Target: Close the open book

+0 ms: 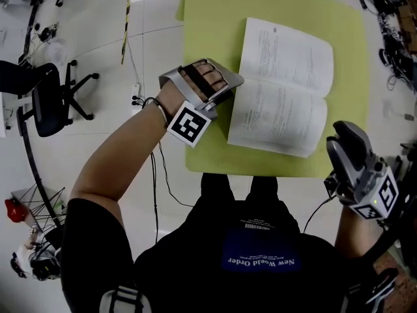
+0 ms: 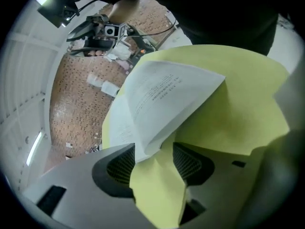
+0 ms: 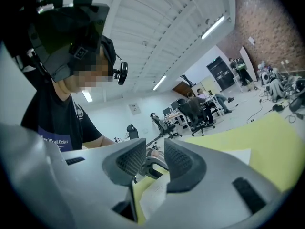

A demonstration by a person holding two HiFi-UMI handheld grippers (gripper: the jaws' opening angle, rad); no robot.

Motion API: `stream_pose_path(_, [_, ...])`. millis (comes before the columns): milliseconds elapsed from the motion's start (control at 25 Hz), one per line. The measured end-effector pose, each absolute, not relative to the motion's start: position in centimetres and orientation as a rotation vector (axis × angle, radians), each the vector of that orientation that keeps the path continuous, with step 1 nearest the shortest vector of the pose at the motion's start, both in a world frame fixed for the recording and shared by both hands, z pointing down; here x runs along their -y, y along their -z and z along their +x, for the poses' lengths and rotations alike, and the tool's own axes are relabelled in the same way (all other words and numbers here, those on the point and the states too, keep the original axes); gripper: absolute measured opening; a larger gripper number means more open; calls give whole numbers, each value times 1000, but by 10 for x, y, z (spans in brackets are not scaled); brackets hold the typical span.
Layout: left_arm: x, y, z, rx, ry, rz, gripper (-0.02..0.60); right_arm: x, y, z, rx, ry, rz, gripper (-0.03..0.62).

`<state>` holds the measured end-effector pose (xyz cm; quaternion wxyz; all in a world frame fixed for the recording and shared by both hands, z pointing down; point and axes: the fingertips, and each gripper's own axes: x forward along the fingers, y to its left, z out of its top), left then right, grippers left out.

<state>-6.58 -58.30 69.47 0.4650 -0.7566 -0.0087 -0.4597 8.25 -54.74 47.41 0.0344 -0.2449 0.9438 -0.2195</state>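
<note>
Book (image 1: 280, 90) looks light, pages probably floppy: pinch left-page corner where left tongs (image 2: 153, 157) gape; right tongs (image 3: 153, 162) apart, empty.

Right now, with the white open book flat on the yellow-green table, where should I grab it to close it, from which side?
Probably the white open book by its near half's left edge, coming in low from the left. It lies flat on the yellow-green table, spine crosswise, so that half hinges away from you; the left gripper has its jaws open around that edge.
</note>
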Motion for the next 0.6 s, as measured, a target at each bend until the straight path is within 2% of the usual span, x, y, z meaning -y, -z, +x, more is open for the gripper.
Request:
stream_pose_path(240, [579,-689,-51,19,1039,-1784,243,545,-478,93,-2862,703,-768,91])
stream_pose_path(320, [575,-689,-45,17,1022,-1763,273,546,-479,96,-2845,716,-778,91])
stream_pose_path(480, [572,-693,-44,55,1017,-1748,272,545,-482,100,-2825,738,-795,91])
stream_pose_path(520, [571,-695,-45,74,1015,-1748,266,545,-482,102,-2822,741,-801,91])
stream_pose_path(600, [568,-696,-47,115,1018,-1771,202,546,-482,103,-2816,745,-810,91])
